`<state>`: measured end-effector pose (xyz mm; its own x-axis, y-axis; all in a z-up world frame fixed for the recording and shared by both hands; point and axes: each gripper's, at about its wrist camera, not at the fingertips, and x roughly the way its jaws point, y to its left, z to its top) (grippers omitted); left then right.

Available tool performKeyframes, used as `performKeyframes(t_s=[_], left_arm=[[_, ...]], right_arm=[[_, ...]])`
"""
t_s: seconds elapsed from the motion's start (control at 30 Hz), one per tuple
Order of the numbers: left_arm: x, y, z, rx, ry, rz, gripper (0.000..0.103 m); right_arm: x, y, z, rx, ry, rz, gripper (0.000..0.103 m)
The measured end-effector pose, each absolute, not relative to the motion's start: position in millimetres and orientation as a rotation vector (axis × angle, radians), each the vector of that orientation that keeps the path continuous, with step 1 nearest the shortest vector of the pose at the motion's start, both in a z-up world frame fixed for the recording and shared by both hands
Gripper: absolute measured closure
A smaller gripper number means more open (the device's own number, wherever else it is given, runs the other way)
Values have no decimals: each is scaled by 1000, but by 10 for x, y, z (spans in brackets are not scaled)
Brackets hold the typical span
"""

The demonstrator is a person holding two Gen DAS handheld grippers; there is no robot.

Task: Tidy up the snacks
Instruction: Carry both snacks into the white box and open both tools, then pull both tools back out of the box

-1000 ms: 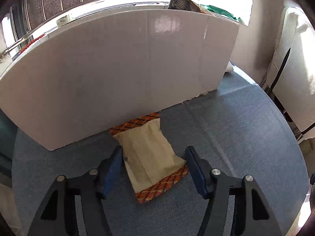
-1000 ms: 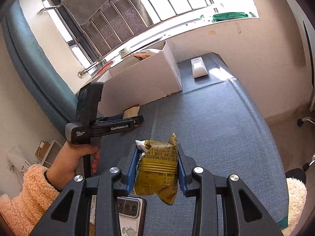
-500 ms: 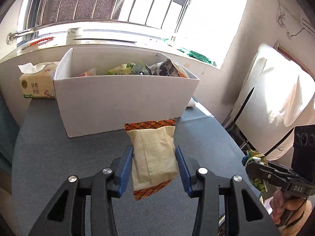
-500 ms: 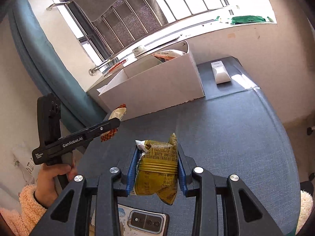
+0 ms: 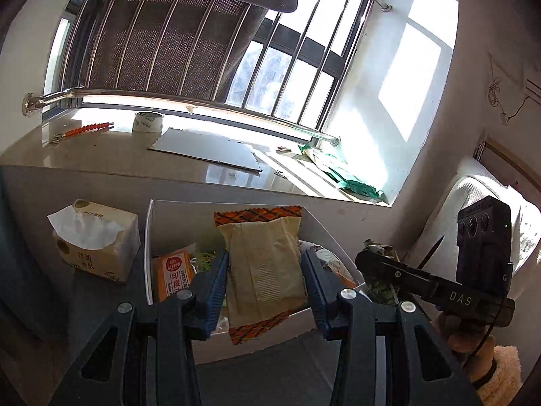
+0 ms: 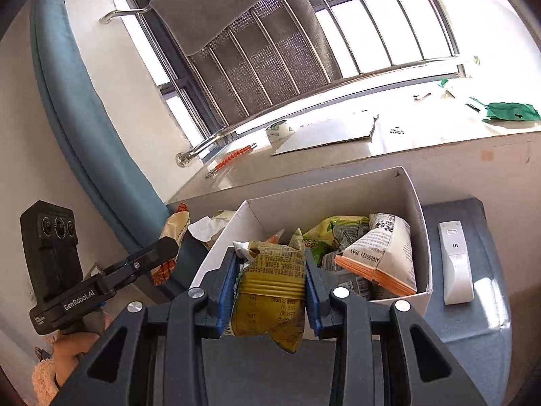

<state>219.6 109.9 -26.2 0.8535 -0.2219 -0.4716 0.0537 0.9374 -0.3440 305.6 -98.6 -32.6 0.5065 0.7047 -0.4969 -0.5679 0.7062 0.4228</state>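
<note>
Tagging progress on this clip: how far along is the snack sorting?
Done: several packets already lie in the white box. In hand: left gripper holds a beige packet, right gripper an olive packet, both at the box. Left: dropping both in.

We're in a home here, a lived-in room by a sunny window (image 5: 277,77). Metal safety bars (image 6: 304,64) run across the glass, and a grey cloth (image 6: 216,3) hangs over the rail to dry. On the stone sill (image 5: 101,155) sit a roll of tape (image 5: 147,121), a sheet of cardboard (image 5: 206,150) and a crumpled green bag (image 6: 510,111). A blue curtain (image 6: 84,108) drapes down the wall. On the blue-grey surface (image 6: 480,331), a soft pack of tissues (image 5: 96,240), a white remote control (image 6: 454,264), and a white cardboard box (image 6: 338,203) holding snack packets (image 6: 378,250). Ordinary domestic clutter, nothing commercial about it.
</note>
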Motion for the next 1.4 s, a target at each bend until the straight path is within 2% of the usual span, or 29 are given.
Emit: performKeyframes(t_s=[0.13,0.17,0.2,0.23,0.27,0.4,0.57,0.73,0.83,1.0,1.23,1.4], left_arm=[[2587,1159,-356,-309,577,-109,54],[2661,1147,-395,-295,591,-99,46],[2720,1144,-422,-288,607,-97,35],[2759,1142,-439,-279,621,-85,9],[2740,1134,-437,-261,607,-57,0],[2619,1166,-395,-238,576,-16,0],[2429,1132,-250,-218,528,43,0],[2139,848,-38,-40,410,155,0],[1954,758,-9,-31,380,210,0],[1628,757,-3,-142,422,100,0],[1101,509,-145,-139,455,74,0],[692,362,-298,-125,456,103,0]], right_arm=[[3494,-799,-360,213,737,766,63],[3575,-766,-374,221,747,772,58],[3655,-747,-387,219,762,775,44],[3729,-731,-395,218,781,769,29],[3769,-734,-400,223,792,748,0],[3760,-916,-347,268,730,721,0],[3635,-1003,-261,190,696,648,0],[3314,-973,-70,21,583,582,0],[3037,-908,34,-102,505,558,0],[2639,-1016,100,-102,462,612,0],[2143,-1295,-136,1,524,719,0],[1614,-1515,-211,-12,473,688,0]])
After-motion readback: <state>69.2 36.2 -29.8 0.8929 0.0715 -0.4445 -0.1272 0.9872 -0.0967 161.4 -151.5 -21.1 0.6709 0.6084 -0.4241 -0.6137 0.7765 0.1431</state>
